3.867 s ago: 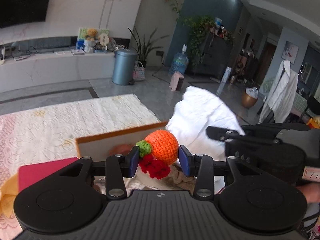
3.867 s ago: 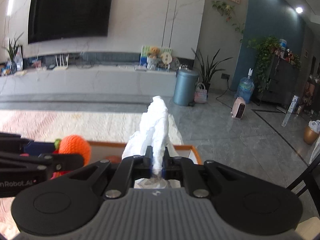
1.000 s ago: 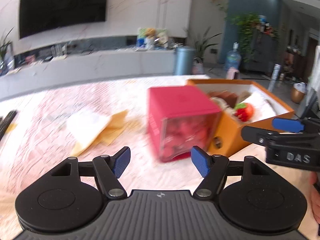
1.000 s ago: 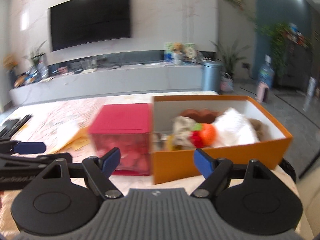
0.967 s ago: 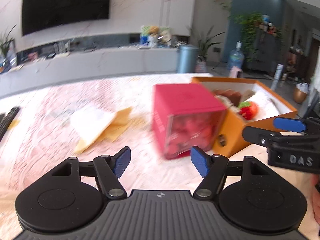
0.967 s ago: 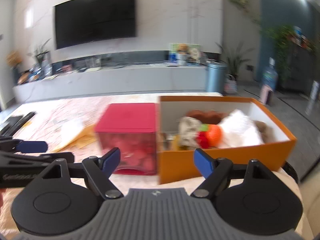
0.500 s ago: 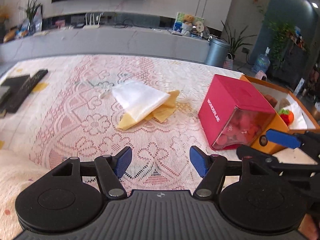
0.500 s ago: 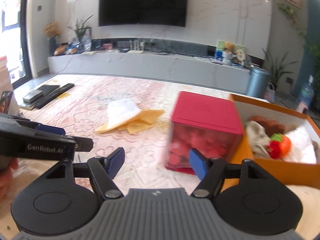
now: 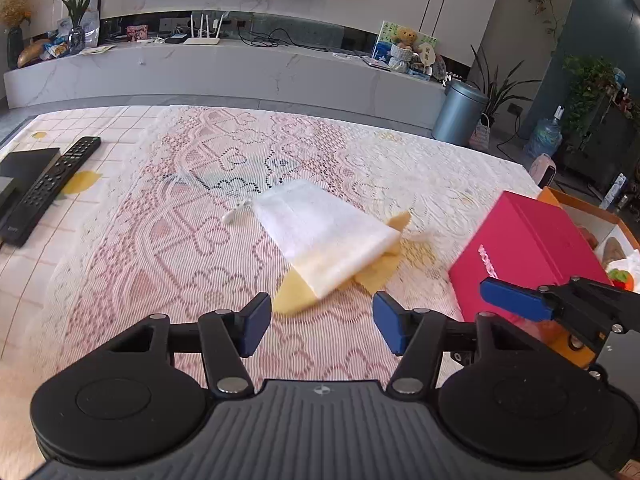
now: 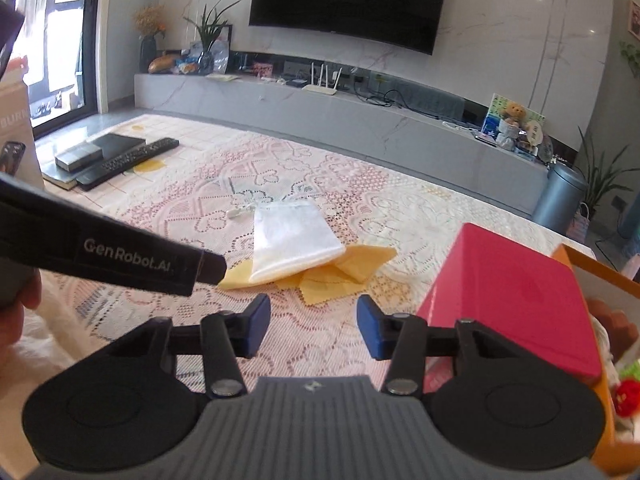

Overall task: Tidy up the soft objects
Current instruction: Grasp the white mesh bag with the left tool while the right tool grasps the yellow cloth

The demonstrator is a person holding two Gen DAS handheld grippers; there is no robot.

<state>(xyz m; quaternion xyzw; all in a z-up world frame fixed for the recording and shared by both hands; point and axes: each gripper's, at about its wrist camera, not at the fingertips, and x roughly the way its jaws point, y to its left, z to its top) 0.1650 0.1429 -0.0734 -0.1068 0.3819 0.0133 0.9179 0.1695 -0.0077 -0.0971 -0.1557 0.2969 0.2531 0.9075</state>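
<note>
A white drawstring pouch lies flat on a yellow cloth in the middle of the lace-covered table; both also show in the right wrist view, the pouch over the yellow cloth. My left gripper is open and empty, just short of the cloth's near corner. My right gripper is open and empty, a little short of the cloth. An orange box at the right holds soft toys, with a crocheted orange fruit showing.
A red box stands against the orange box, right of the cloth. A remote control and a black device lie at the table's far left. The left gripper's arm crosses the right wrist view.
Both grippers have swung left, away from the orange box, and now face the white pouch and yellow cloth from closer. Both stay open and empty.
</note>
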